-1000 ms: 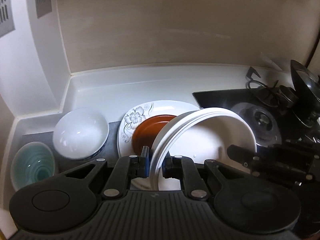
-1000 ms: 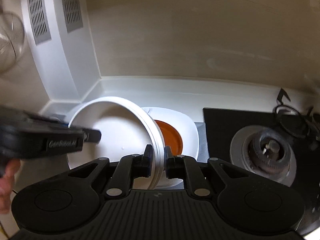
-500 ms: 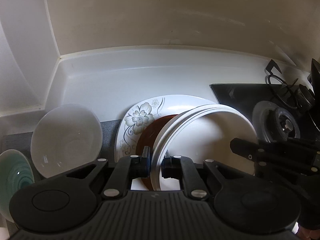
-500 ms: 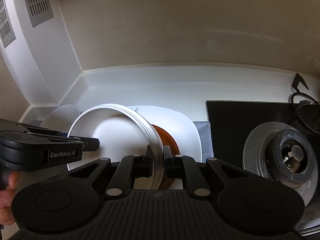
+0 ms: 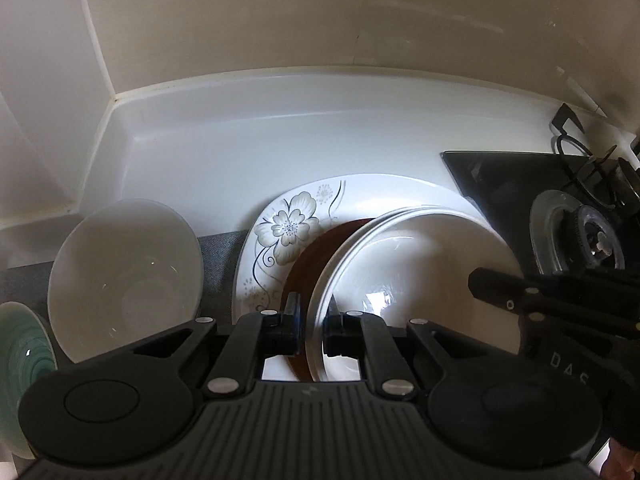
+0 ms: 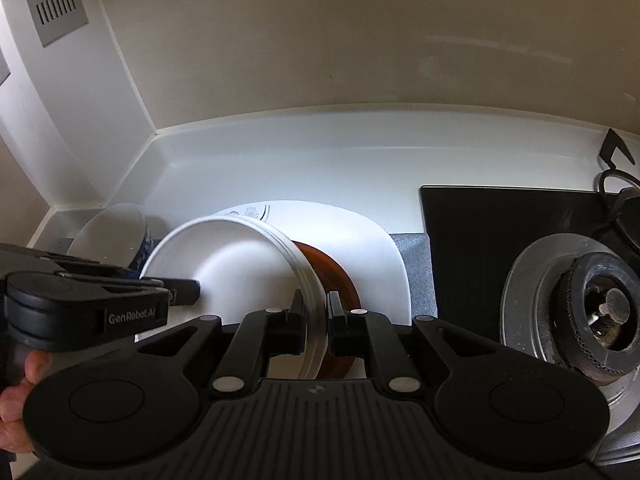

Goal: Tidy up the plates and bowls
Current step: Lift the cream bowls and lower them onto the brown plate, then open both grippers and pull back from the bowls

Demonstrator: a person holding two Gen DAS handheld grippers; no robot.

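Note:
My left gripper (image 5: 312, 330) is shut on the left rim of a white plate stack (image 5: 412, 276). My right gripper (image 6: 314, 324) is shut on the right rim of the same white plates (image 6: 236, 264). The plates are held low over a brown plate (image 5: 310, 256) that lies on a large flower-patterned plate (image 5: 288, 224). The brown plate (image 6: 340, 276) and the flowered plate (image 6: 360, 232) also show in the right wrist view. A white bowl (image 5: 124, 272) and a green bowl (image 5: 20, 360) sit to the left.
A gas stove (image 6: 592, 312) with a burner lies on the right. A white countertop (image 5: 280, 148) runs back to the wall. A grey mat (image 5: 218, 256) lies under the dishes. The white bowl (image 6: 108, 236) stands near the left corner.
Both grippers have lowered the white plates toward the brown plate and moved closer to the counter. The plates look flatter than before.

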